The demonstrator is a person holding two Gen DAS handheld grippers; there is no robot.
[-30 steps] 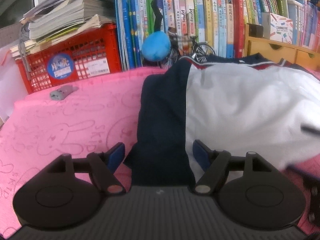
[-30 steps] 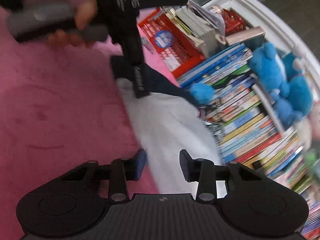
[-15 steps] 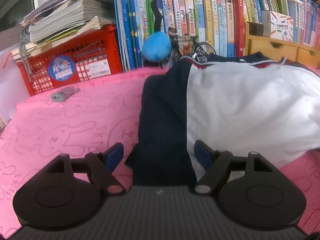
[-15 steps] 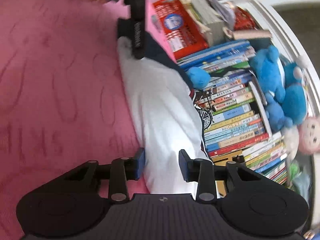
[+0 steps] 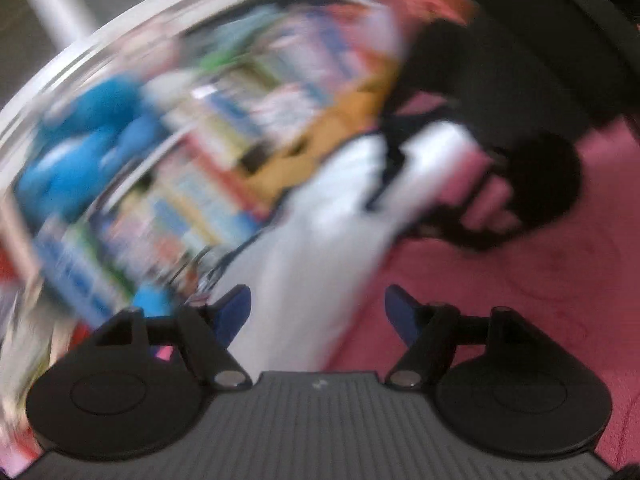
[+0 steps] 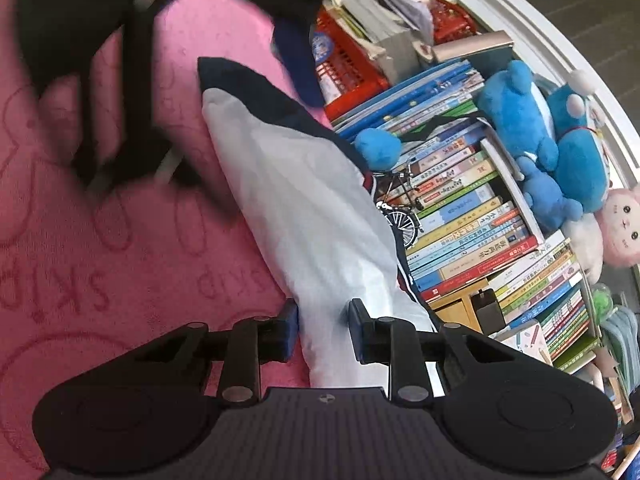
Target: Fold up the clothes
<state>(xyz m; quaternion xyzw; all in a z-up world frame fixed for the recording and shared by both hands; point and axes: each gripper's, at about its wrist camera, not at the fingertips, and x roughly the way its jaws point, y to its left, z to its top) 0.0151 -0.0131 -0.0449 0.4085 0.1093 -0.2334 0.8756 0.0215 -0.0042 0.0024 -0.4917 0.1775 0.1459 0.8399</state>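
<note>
Left tool has rolled off the navy sleeve, closing, empty; right tool closing around the white shirt hem, lower centre.

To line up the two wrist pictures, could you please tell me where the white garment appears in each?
Left wrist: the white garment runs as a blurred diagonal band from lower centre up to the right, over the pink blanket.
Right wrist: it lies centre, reaching down between the right claw's closing fingers.
Shared landmark: the blue plush toy.

The right hand-held gripper is closing around the white garment's edge on the pink blanket.
</note>
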